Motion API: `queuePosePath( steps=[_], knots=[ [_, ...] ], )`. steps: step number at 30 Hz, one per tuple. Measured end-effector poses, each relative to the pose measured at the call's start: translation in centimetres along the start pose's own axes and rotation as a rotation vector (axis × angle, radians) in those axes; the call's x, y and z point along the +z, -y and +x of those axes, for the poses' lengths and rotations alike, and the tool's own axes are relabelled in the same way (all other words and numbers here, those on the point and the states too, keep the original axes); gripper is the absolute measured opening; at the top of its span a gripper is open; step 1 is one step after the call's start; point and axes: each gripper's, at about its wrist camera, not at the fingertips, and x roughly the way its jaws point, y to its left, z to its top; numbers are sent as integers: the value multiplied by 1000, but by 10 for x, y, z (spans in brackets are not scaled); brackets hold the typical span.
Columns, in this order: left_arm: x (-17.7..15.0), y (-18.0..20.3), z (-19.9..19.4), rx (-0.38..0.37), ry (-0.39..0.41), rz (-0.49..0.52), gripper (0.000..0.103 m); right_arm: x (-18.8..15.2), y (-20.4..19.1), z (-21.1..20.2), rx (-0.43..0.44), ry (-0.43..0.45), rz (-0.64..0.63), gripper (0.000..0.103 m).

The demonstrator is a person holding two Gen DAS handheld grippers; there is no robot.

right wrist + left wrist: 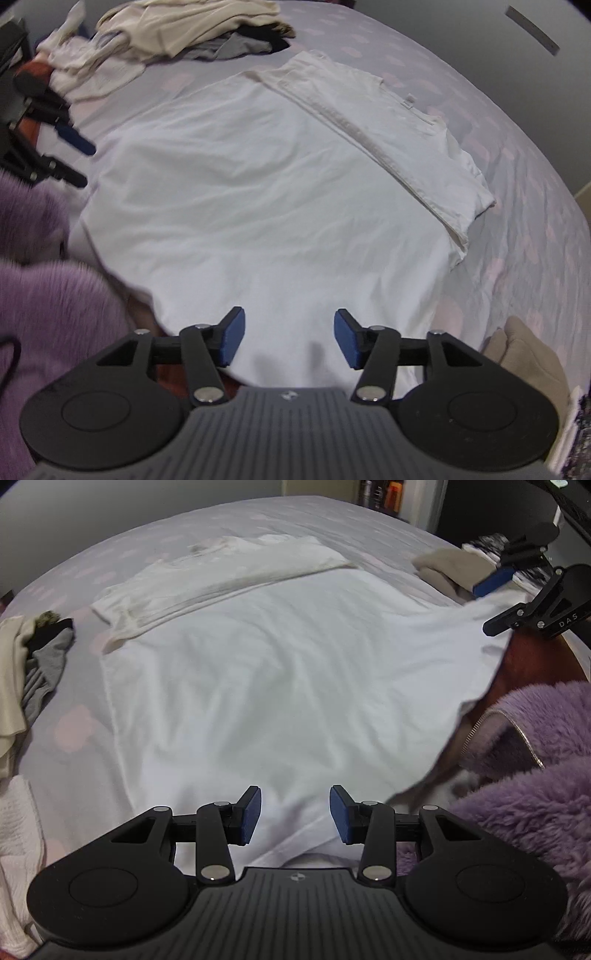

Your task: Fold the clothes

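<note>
While spread flat across lilac bedsheet [74, 686], white garment [258, 686] with far edge folded over into a long cream-toned band [221, 579]. Near hem draped past bed edge, over reddish-brown bed frame [535, 657].

Left gripper [295, 814]: jaws wide, blue pads [251, 814] apart, nothing between them; near hem of garment directly below. Small round emblem on grey ribbed body, too small to read.

Right gripper [290, 339]: jaws wide, nothing held, hovering over near edge of white garment [240, 192]. Seen also from left wrist view at far right [495, 579], "DAS" legible in pale letters on black arm link.

Small white tag [409, 100] on folded band; print unreadable.

Unsorted clothes pile [192, 26] (cream, grey, black) at far corner in right view; same pile at left edge [37, 653] in left view. Beige folded stack [450, 568] near right gripper. Purple fleece sleeve [535, 775] with zipper at right.
</note>
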Motion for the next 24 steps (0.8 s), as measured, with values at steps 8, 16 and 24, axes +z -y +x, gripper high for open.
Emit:
queuePosePath(
  steps=[8,16,24],
  knots=[
    [-4,-3,7,-2,-21,-25,39,-19,-5,-12,-79,-61,-163,61],
    [-6,-5,8,-1,-39,-33,39,-23,-8,-7,-98,-132,-339,61],
    [-7,-11,5,5,-37,-51,39,-27,-11,-16,-133,-197,-483,61]
  ],
)
